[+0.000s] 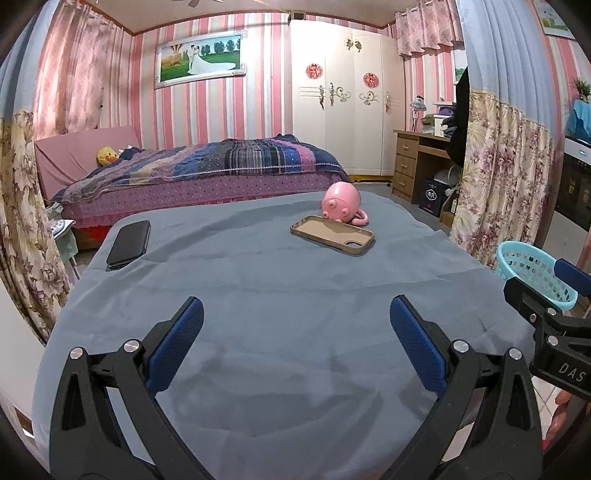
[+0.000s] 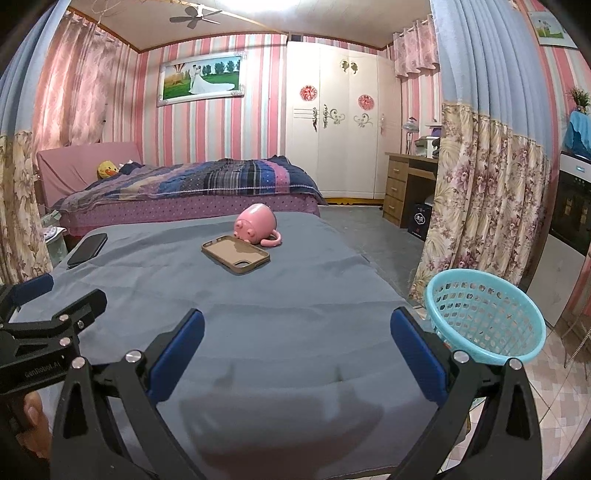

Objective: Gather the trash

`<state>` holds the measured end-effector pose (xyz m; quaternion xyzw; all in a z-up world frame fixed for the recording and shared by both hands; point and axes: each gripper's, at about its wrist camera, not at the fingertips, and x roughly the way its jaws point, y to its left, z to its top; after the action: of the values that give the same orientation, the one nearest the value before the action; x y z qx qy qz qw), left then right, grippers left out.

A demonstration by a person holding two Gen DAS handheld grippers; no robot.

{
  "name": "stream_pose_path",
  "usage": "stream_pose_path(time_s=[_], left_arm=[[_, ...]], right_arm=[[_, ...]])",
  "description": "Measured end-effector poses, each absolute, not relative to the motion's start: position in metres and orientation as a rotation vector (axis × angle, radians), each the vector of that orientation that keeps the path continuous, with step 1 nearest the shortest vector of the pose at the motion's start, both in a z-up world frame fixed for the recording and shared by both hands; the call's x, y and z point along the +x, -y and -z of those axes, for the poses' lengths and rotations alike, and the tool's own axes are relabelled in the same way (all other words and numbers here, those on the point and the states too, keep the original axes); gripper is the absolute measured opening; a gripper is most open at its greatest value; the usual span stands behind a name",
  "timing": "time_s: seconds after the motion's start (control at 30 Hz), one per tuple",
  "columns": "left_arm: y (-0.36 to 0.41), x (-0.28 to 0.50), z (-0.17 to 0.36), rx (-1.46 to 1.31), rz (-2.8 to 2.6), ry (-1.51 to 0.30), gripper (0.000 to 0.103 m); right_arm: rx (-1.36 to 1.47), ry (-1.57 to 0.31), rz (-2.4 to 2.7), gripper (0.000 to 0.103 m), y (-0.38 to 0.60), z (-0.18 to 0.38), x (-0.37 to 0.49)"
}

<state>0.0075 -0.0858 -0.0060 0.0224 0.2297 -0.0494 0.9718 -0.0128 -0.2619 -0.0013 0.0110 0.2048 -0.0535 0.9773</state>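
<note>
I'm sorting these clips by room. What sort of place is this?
Most likely a home bedroom: a made bed, a white wardrobe and a wooden desk stand behind the cloth-covered table.

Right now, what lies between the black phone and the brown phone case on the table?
Nothing but bare grey cloth. The stretch from the black phone to the brown phone case shows clear in both wrist views.

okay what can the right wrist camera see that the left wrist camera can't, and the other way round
Only the right wrist view shows the ceiling fan and the whole turquoise basket off the table's right edge; the left view cuts off part of it.

Only the left wrist view shows the right tool from the side.

Both show the open left tool, black phone, tan phone case and pink mug on the grey cloth.
</note>
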Motion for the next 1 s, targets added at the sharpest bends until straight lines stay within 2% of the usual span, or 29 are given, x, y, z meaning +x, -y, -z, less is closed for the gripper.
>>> stream_pose_path(time_s=[1.0], left_arm=[[0.0889, 0.007, 0.0068, 0.061, 0.111, -0.466, 0.098]], right_arm=[[0.011, -0.398, 0.111, 0.098, 0.2568, 0.0045, -0.0134]])
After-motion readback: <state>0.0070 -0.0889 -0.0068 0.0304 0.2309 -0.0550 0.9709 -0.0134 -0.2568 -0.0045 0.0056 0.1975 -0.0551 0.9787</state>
